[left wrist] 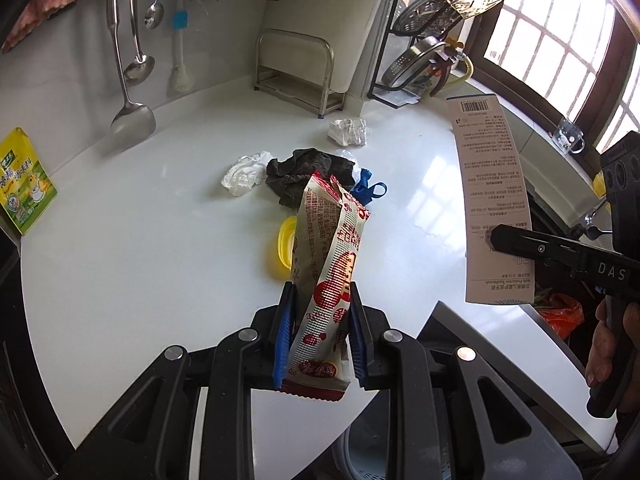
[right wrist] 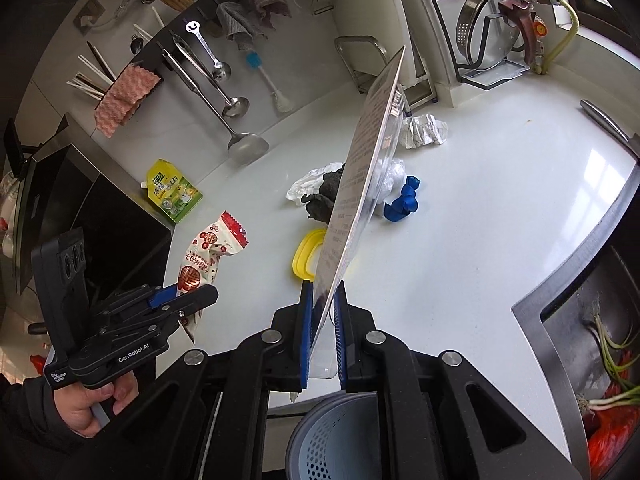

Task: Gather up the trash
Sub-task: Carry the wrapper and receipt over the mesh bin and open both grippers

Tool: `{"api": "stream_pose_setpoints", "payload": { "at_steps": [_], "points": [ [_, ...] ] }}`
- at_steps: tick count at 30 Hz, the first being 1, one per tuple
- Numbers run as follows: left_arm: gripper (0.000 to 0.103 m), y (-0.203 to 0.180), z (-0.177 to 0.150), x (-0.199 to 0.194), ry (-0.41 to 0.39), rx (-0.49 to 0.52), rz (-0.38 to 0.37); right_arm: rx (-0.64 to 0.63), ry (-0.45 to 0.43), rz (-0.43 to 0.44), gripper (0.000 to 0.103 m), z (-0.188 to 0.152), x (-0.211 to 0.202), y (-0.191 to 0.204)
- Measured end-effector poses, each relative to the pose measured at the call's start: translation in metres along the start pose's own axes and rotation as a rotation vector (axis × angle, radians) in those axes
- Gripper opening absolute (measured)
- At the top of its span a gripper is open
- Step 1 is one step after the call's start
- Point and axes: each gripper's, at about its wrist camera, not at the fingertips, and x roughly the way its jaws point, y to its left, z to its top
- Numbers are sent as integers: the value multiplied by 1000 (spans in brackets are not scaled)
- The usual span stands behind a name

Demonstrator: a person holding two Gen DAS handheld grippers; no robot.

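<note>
1. Left tongs clenched on a red-and-white snack wrapper, held up above the counter, clear of the surface.
2. Right tongs clenched on the lower end of a flat toothbrush package card that stands tall and a bit tilted.
3. A grey perforated bin sits just below the counter edge, under the right tongs; likely the drop target.
4. Step in hand, by judgement: carry both pieces over the bin and release. Do it well: get each item fully over the bin mouth before opening; tip the long card end-down so it does not bridge the rim.
5. Trash left on the counter: white crumpled tissue, dark rag, blue strap, yellow lid, crumpled paper ball.
</note>
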Motion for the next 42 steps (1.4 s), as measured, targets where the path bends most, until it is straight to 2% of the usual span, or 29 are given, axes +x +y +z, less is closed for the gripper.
{"api": "stream_pose_setpoints", "payload": {
  "at_steps": [13, 20, 34, 42],
  "points": [
    [25, -49, -17, -27, 7, 96, -98, 61, -8, -5, 10, -58, -54, 2],
    [24, -75, -31, -21, 46, 143, -132, 105, 14, -35, 10, -88, -71, -13],
    [25, -99, -58, 3, 151, 195, -167, 99, 108, -78, 10, -134, -56, -14],
    [25, -104, -67, 12, 186, 206, -178, 86, 147, -88, 10, -144, -47, -13]
  ]
}}
